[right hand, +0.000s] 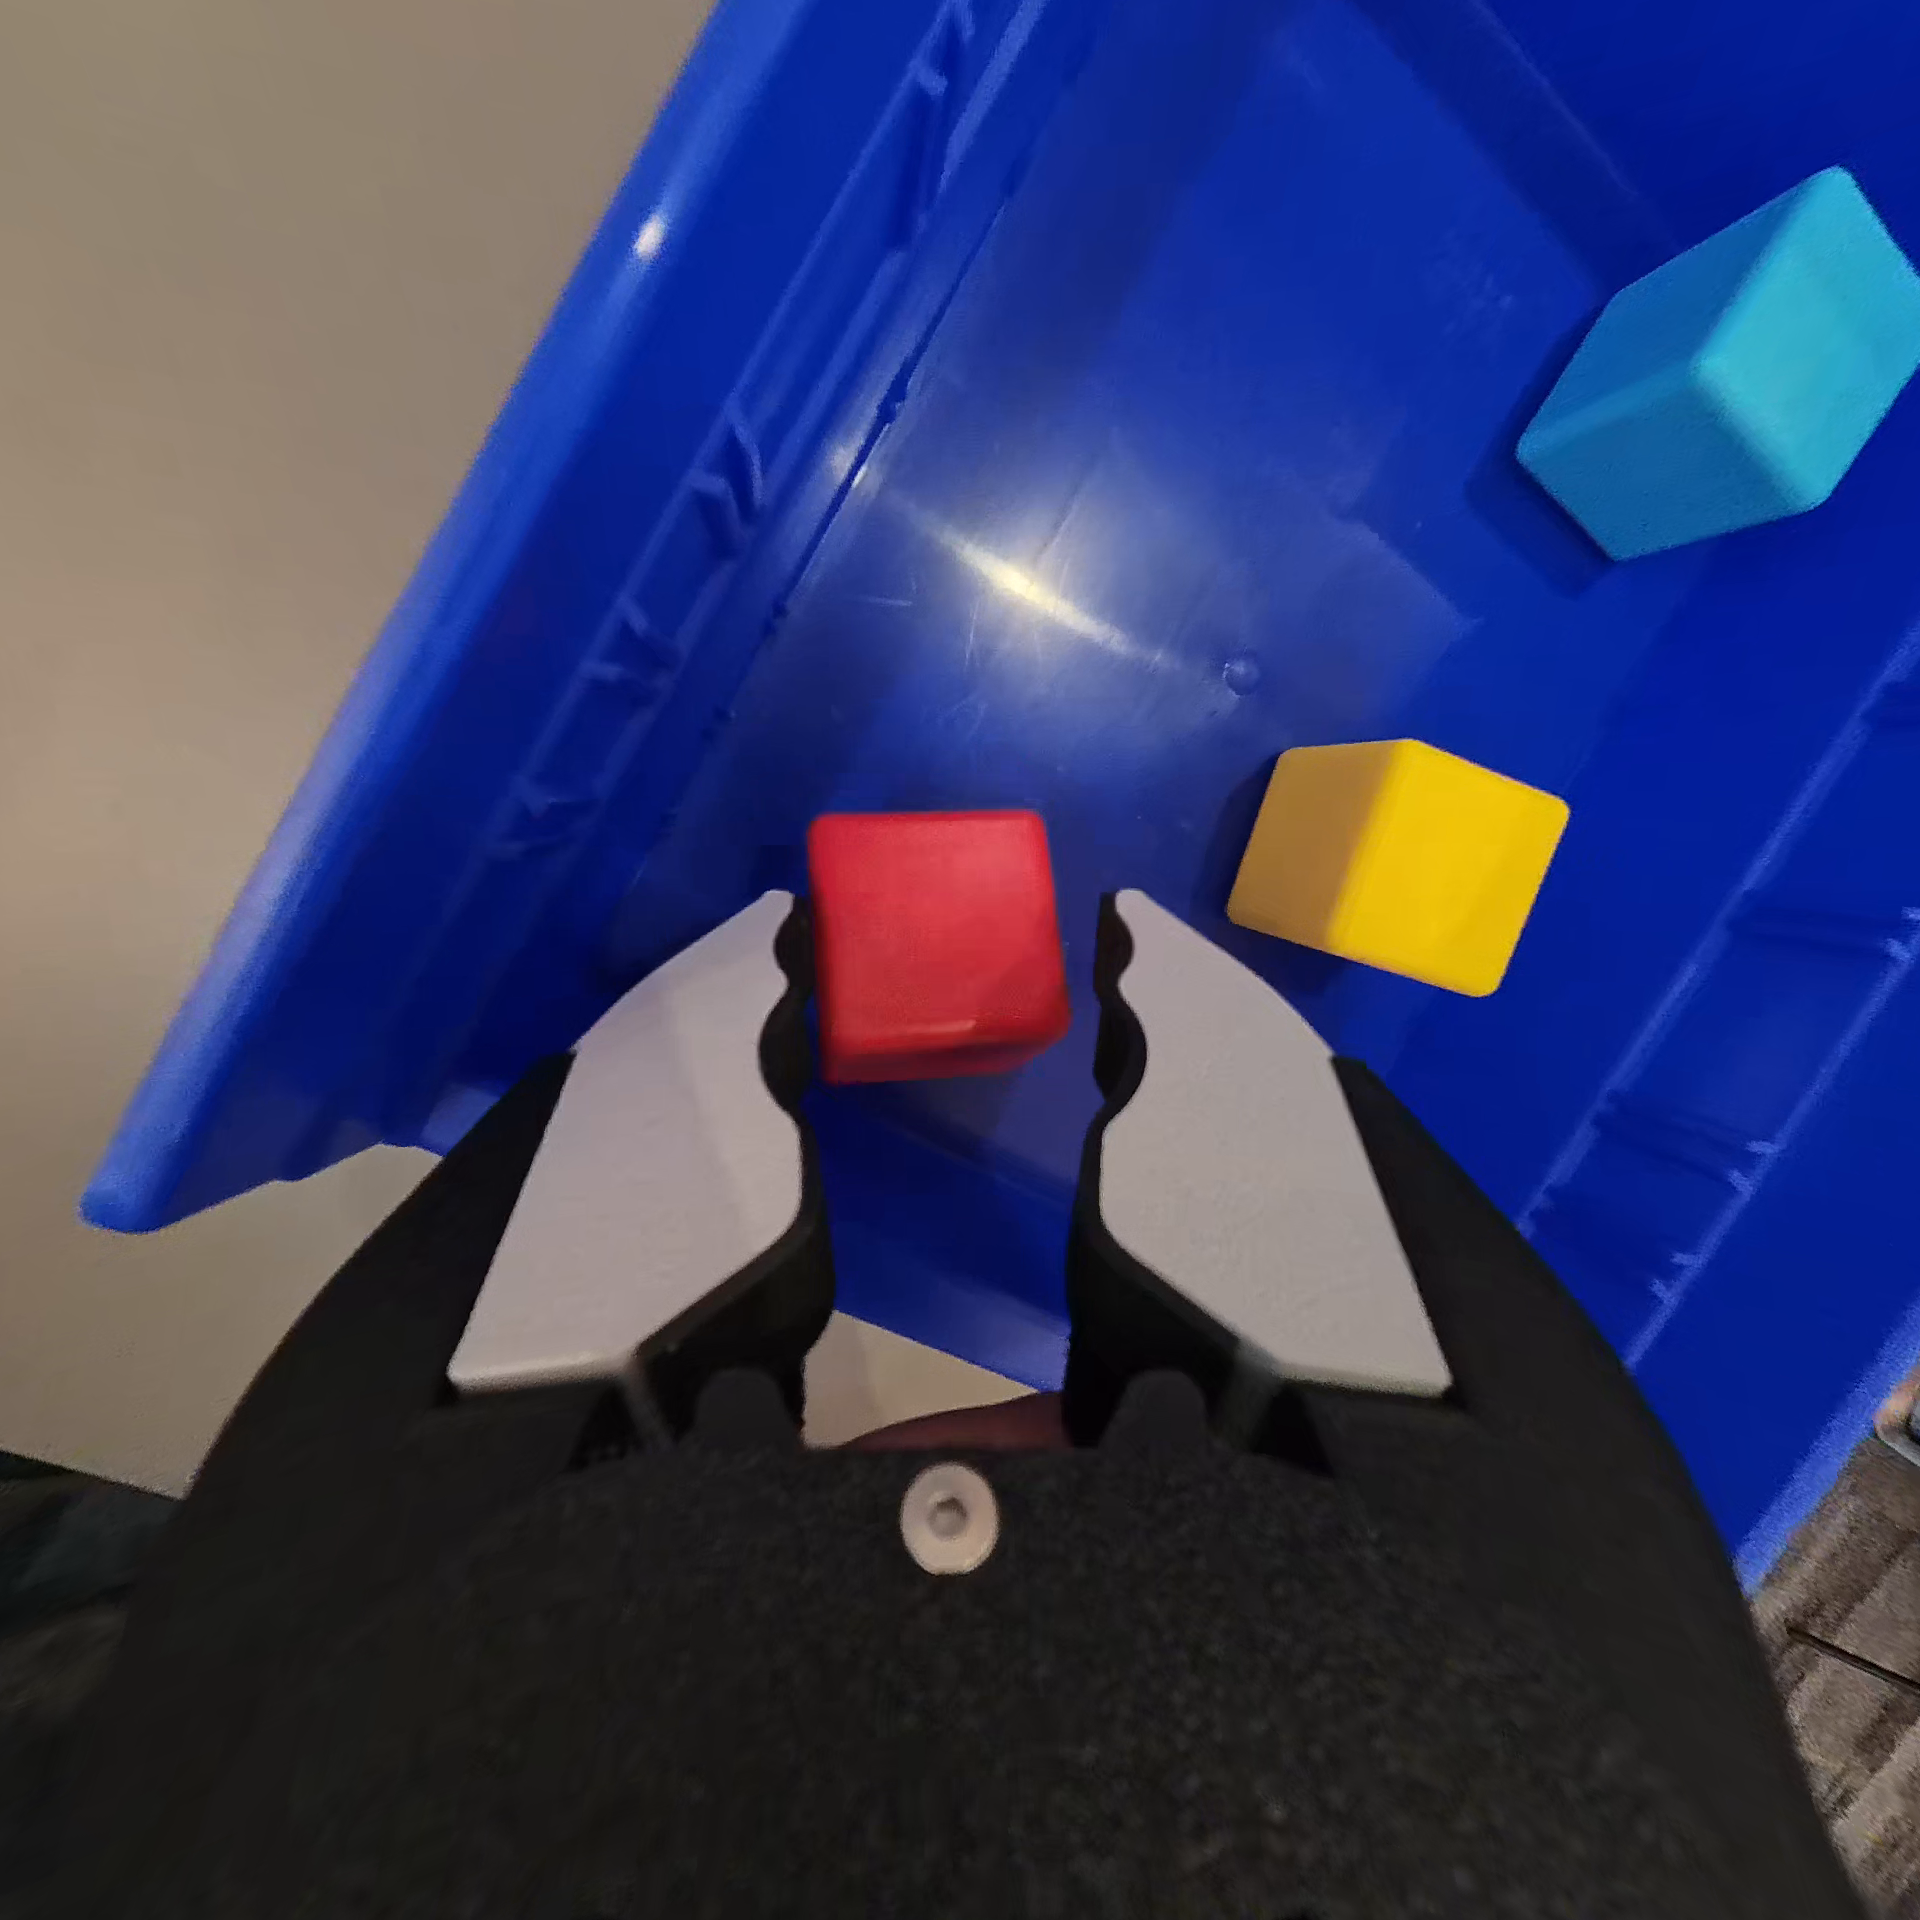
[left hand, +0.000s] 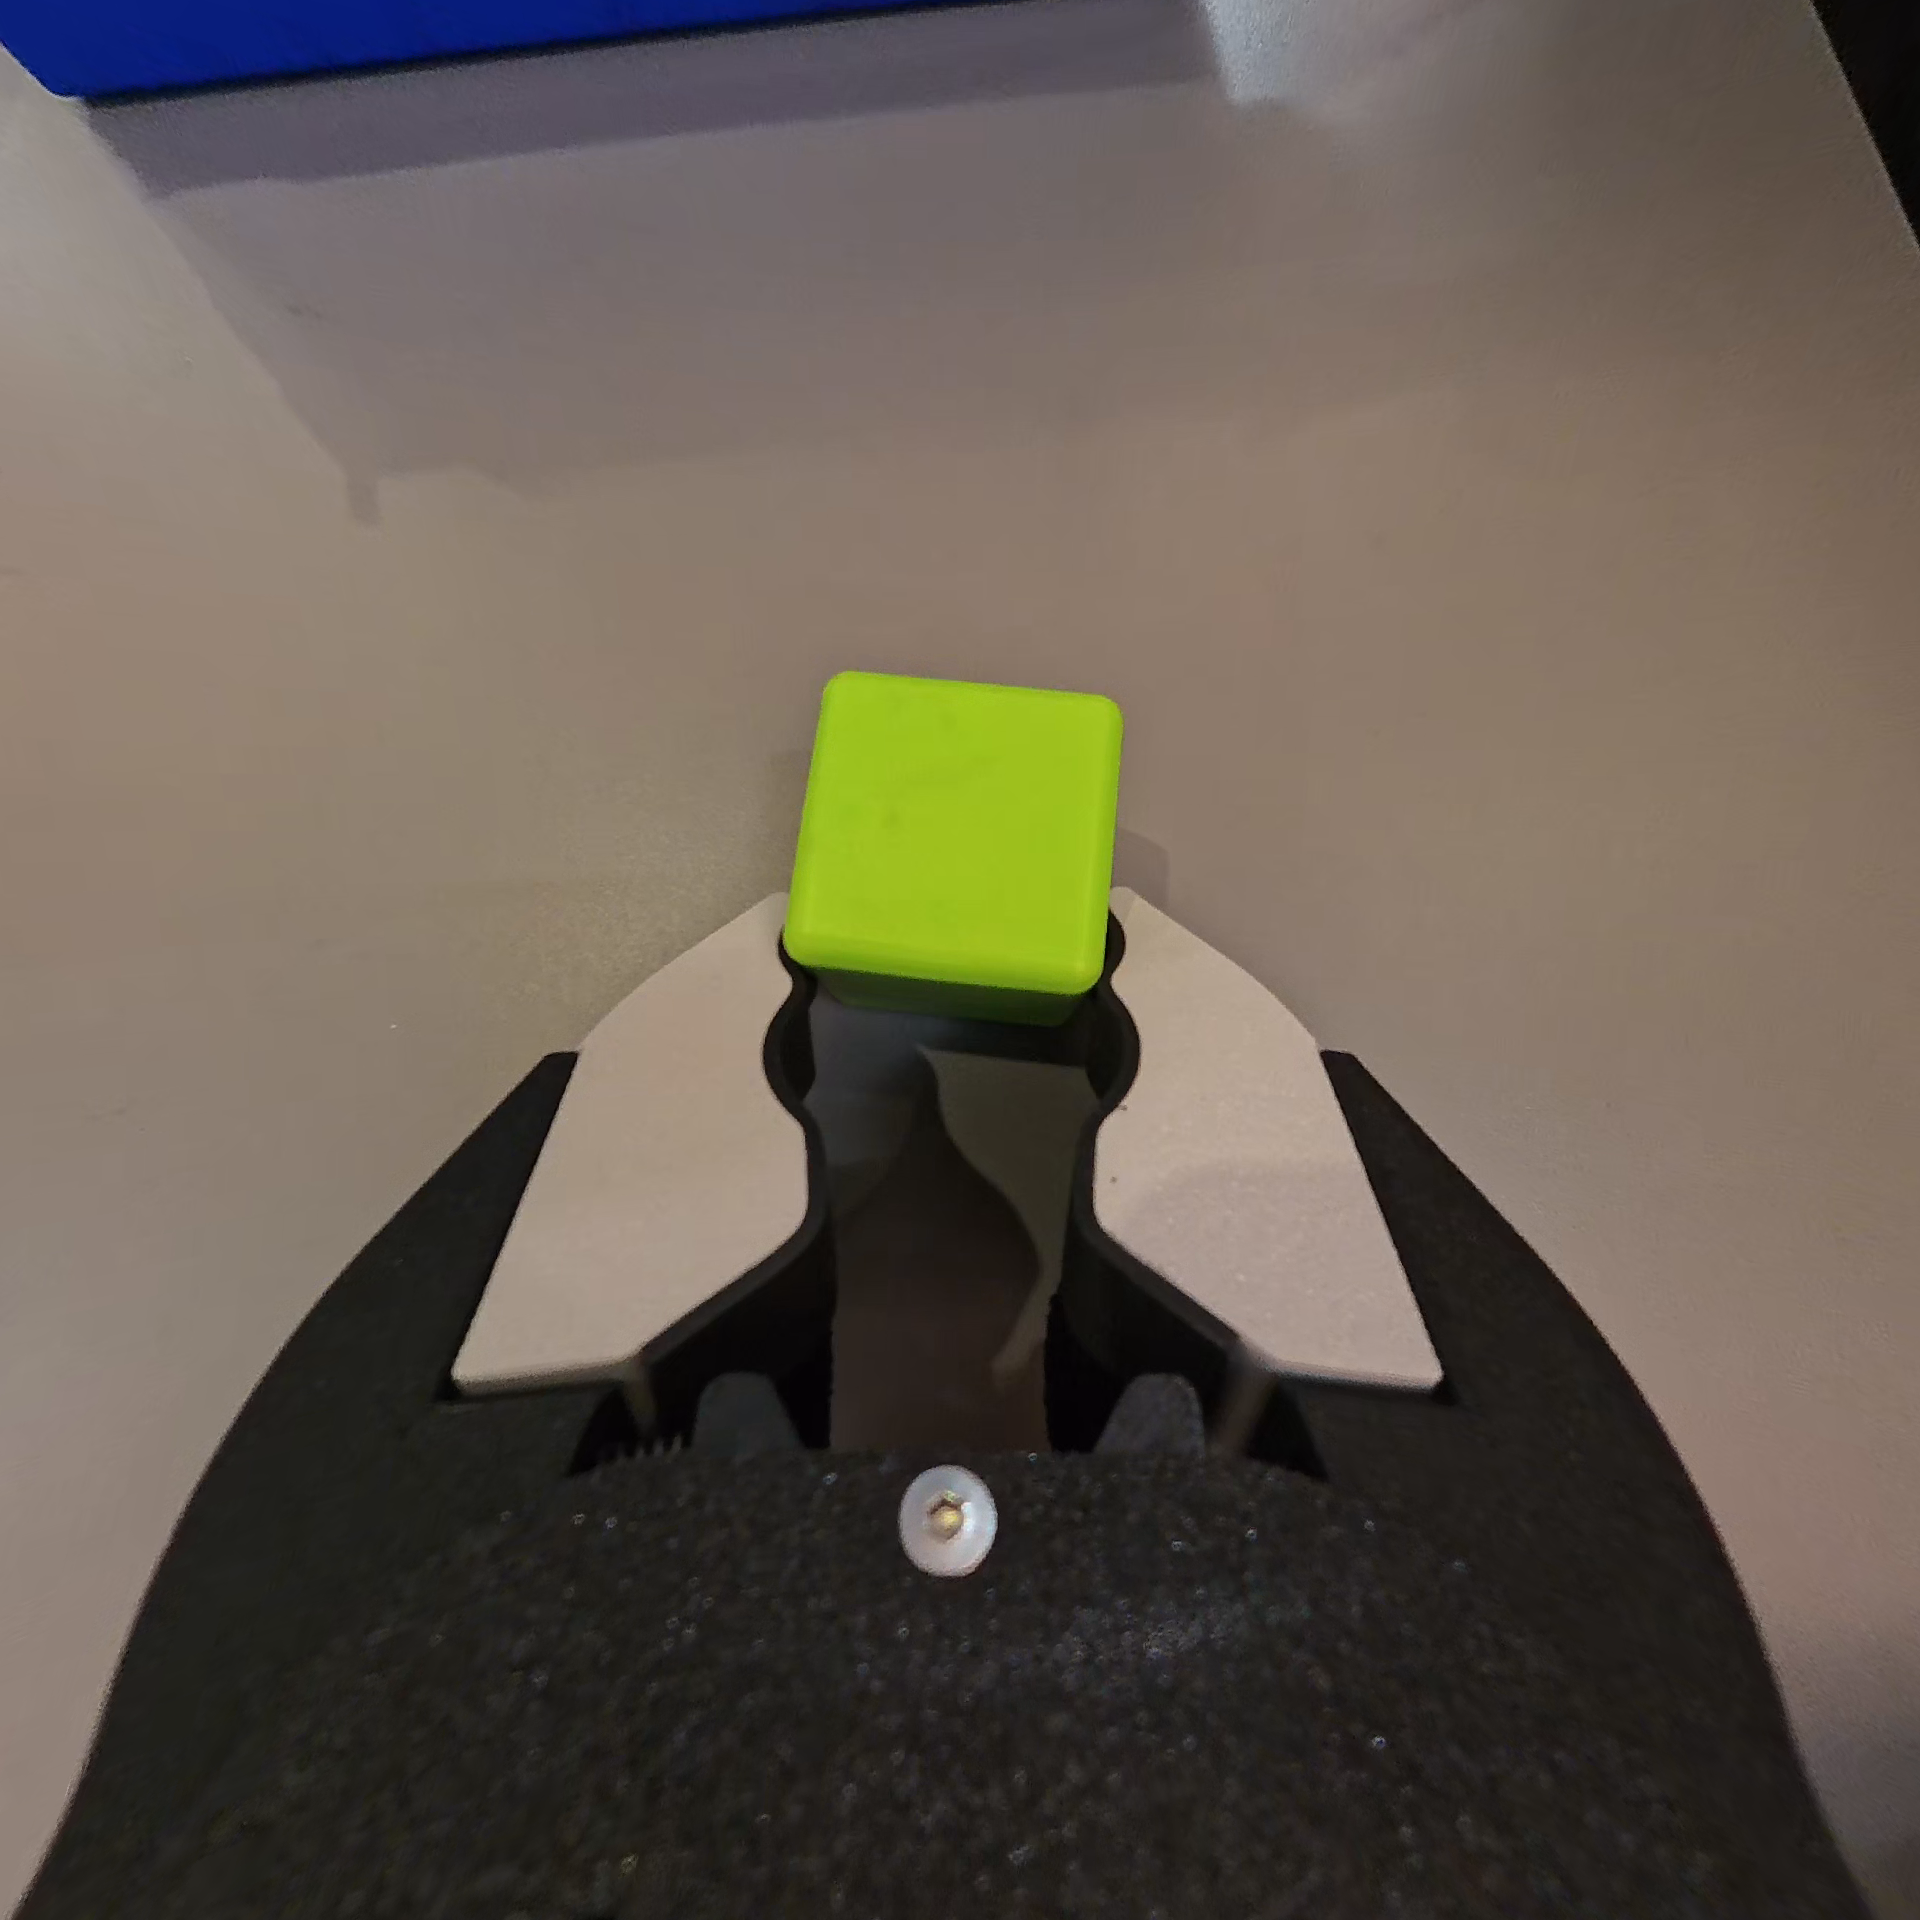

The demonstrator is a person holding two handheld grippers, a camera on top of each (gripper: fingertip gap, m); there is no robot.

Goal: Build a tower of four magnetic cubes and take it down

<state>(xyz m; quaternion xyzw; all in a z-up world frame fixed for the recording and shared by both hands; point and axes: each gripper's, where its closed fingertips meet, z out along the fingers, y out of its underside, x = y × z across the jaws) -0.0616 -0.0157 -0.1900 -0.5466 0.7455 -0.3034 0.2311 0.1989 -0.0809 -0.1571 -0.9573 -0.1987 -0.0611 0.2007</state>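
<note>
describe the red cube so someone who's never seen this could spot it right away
Look for the big blue bin on the pale table. Three cubes lie on its floor, and the red cube sits between the open fingers of the right claw. It is the only red one: the yellow cube is beside it and the teal cube lies farther back.
</note>
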